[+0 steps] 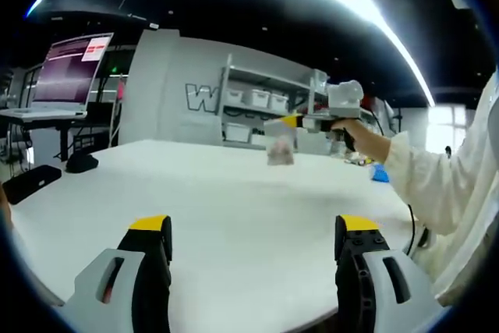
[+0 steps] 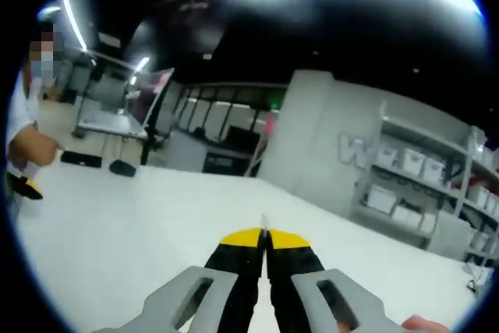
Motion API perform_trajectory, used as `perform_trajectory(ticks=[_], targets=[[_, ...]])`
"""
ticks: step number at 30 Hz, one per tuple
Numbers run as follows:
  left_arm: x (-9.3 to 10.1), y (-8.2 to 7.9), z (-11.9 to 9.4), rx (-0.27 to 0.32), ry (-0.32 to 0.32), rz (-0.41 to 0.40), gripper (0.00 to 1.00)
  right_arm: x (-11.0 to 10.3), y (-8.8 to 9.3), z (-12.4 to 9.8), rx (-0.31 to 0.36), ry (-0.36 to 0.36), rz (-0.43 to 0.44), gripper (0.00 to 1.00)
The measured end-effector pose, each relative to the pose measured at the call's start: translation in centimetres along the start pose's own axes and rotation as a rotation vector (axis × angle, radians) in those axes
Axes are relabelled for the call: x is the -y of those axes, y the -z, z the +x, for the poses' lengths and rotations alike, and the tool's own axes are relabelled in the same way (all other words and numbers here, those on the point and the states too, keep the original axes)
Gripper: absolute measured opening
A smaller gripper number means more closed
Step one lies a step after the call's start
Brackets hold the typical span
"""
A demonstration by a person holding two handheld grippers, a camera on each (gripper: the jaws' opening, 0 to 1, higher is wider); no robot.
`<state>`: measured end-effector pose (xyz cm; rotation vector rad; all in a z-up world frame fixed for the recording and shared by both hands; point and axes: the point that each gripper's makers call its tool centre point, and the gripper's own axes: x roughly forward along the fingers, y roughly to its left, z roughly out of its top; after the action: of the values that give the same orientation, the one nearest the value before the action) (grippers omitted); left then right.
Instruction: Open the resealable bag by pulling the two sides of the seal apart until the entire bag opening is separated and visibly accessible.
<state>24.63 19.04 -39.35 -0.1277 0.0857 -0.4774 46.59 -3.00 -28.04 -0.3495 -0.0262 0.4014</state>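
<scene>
Bag held up over the white surface (image 1: 234,193) by our right claw (image 1: 292,121).

Our left claw (image 1: 253,232) stands wide open, holding nothing, at the frame's bottom. Our right claw, right of centre, pinches the resealable bag (image 1: 280,144), hanging above the surface.

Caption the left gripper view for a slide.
Right tool holds the resealable bag above the white table; left tool open.

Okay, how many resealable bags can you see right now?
1. The resealable bag hangs above the white table in the left gripper view, pinched by the right gripper. None other is visible; more may lie out of view.
</scene>
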Motion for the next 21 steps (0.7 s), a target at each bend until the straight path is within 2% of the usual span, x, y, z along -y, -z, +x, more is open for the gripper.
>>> perform_trajectory(ticks=[21], targets=[[0.4,0.3,0.1,-0.01,0.011,-0.001,0.85,-0.6,-0.8,-3.0,0.029,-0.027,-0.008,0.0]])
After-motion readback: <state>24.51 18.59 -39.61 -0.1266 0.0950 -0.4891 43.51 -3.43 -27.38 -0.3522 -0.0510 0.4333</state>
